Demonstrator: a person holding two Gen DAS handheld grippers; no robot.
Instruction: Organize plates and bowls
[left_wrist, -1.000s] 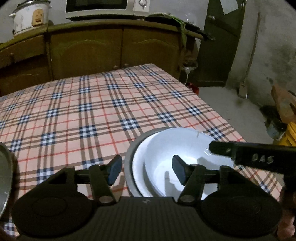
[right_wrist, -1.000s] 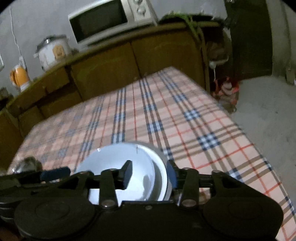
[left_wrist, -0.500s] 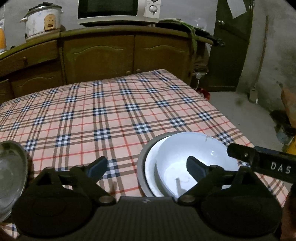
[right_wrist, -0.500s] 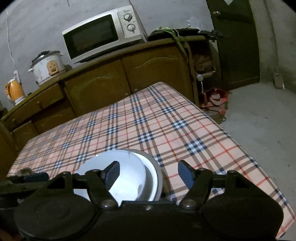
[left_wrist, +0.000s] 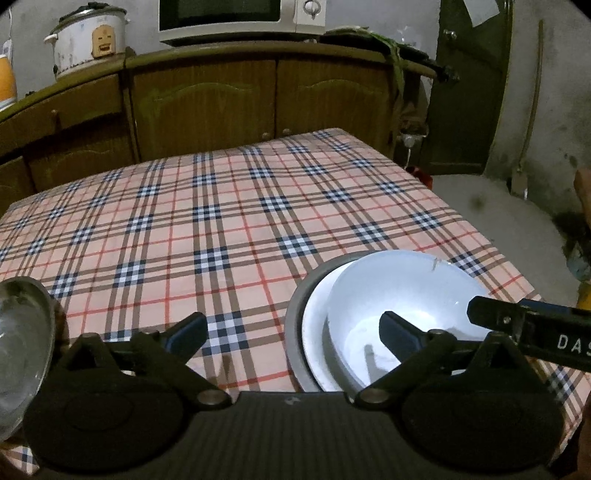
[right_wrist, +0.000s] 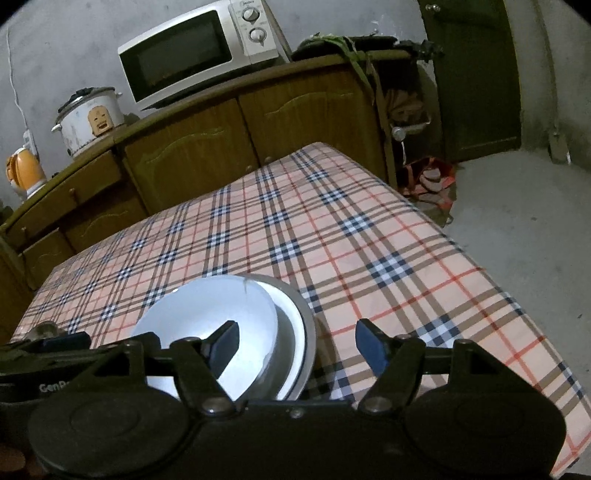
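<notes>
A white bowl (left_wrist: 399, 295) sits inside a white plate (left_wrist: 314, 325) on a grey metal plate (left_wrist: 295, 317), near the table's front right corner. The stack also shows in the right wrist view (right_wrist: 221, 306). My left gripper (left_wrist: 291, 332) is open and empty, above the stack's left edge. My right gripper (right_wrist: 297, 341) is open and empty, above the stack's right rim. A metal bowl (left_wrist: 22, 332) lies at the far left in the left wrist view.
The plaid tablecloth (left_wrist: 221, 221) covers the table. A wooden cabinet (left_wrist: 221, 99) stands behind with a microwave (right_wrist: 195, 51) and a rice cooker (right_wrist: 90, 118). The table's right edge drops to a concrete floor (right_wrist: 517, 206).
Both grippers opened wide and let go of the bowl. Both pulled up and back from the stack, which stays on the table.
</notes>
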